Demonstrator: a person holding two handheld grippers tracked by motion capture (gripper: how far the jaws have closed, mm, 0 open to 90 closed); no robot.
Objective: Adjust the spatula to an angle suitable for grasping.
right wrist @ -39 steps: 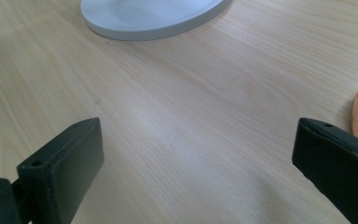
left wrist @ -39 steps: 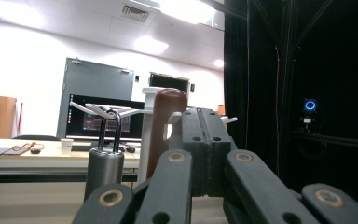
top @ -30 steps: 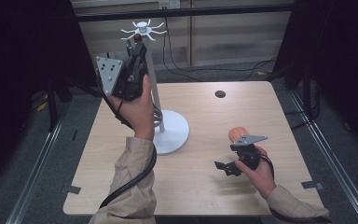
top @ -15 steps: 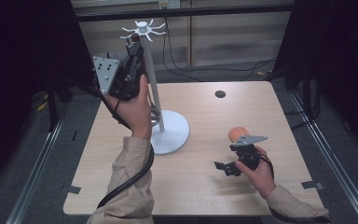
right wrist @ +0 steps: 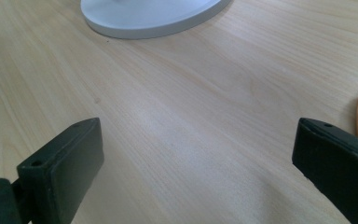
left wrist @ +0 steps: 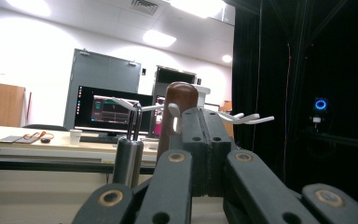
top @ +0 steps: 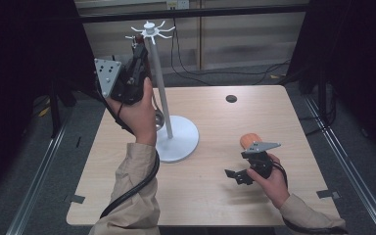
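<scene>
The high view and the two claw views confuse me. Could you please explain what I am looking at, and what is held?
There is no robot here: a person holds a hand tool with a two-jaw claw in each hand. The high view looks down on the table from above. Each of the other two pictures comes from a camera riding on one claw.

On the table stand a white stand with hooks on top and an orange thing. The left claw is raised near the hooks, its jaws shut, and seems to carry a metal utensil with a loop. The right claw rests low, open and empty.
</scene>
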